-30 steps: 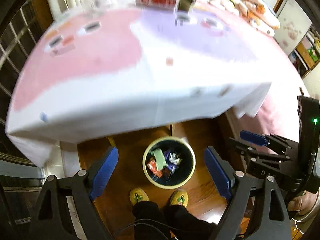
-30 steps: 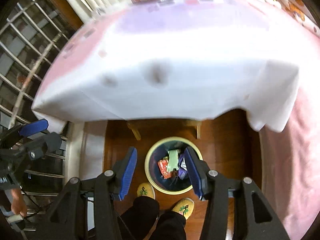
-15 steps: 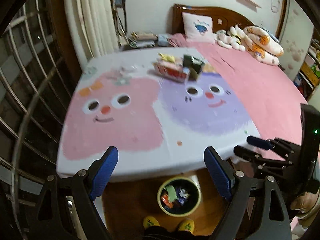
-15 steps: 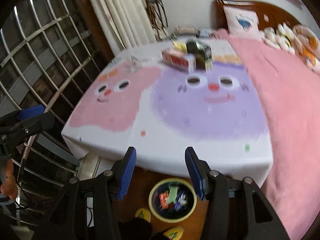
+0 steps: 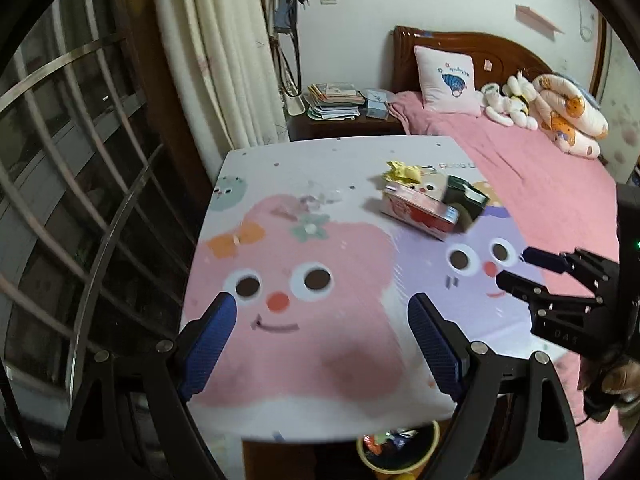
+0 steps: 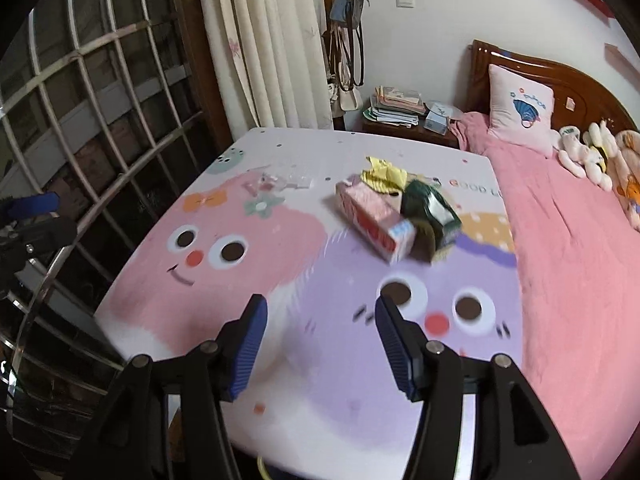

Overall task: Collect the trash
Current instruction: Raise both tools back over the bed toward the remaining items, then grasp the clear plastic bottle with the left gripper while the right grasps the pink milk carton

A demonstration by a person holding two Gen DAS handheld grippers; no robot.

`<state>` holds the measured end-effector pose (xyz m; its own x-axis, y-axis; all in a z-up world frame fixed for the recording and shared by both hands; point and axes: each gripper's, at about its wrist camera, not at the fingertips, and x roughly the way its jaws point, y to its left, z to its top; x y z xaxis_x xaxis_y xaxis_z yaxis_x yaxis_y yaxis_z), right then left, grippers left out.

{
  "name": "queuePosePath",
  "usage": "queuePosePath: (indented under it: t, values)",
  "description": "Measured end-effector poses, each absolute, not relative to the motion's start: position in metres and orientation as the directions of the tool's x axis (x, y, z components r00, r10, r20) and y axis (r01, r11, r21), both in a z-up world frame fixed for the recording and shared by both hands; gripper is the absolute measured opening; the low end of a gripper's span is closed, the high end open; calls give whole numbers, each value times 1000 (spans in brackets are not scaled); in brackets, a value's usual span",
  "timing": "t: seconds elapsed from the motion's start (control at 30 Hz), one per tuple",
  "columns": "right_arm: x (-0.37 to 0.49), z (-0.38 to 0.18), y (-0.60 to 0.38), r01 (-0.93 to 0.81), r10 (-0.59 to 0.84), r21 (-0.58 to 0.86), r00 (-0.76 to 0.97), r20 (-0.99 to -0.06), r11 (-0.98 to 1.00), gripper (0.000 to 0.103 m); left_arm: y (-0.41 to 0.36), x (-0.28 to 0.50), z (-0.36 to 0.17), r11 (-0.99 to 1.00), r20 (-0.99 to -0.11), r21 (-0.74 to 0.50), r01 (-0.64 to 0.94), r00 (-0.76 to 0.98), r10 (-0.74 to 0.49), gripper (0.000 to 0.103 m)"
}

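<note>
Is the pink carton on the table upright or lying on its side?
Lying on its side. The pink carton rests lengthwise on the table, one end facing the camera, beside the dark green carton.

Trash left on table — pink carton lying flat, dark green carton touching it, yellow wrapper behind — bin below holds wrappers.

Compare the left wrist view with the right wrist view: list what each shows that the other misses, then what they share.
Only the left wrist view shows the trash bin under the table's near edge, with wrappers inside, and the right gripper side-on. Only the right wrist view shows the left gripper side-on against the window grille. Both show the cartoon-print table, the pink carton, the dark green carton, the yellow crumpled wrapper and the bed.
</note>
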<state>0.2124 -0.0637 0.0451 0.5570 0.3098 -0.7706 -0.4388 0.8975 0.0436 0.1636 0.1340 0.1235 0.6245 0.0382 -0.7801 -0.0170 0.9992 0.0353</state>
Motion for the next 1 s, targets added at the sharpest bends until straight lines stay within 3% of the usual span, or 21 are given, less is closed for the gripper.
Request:
queuePosePath:
  t: [0.27, 0.57, 0.93, 1.0]
  values:
    - [335, 20, -30, -409, 222, -10, 515, -828, 913, 57, 173, 297, 95, 993, -838, 58, 102, 546, -7, 86]
    - [422, -34, -6, -404, 84, -109, 431, -899, 908, 57, 178, 427, 19, 966, -907, 80, 246, 419, -32, 86]
    - [444, -70, 28, -532, -52, -287, 412, -910, 797, 58, 174, 482, -72, 930, -962, 116, 349, 272, 18, 86]
    - [446, -76, 34, -564, -85, -323, 408, -909, 760, 58, 176, 485, -78, 931, -967, 101, 351, 255, 8, 77]
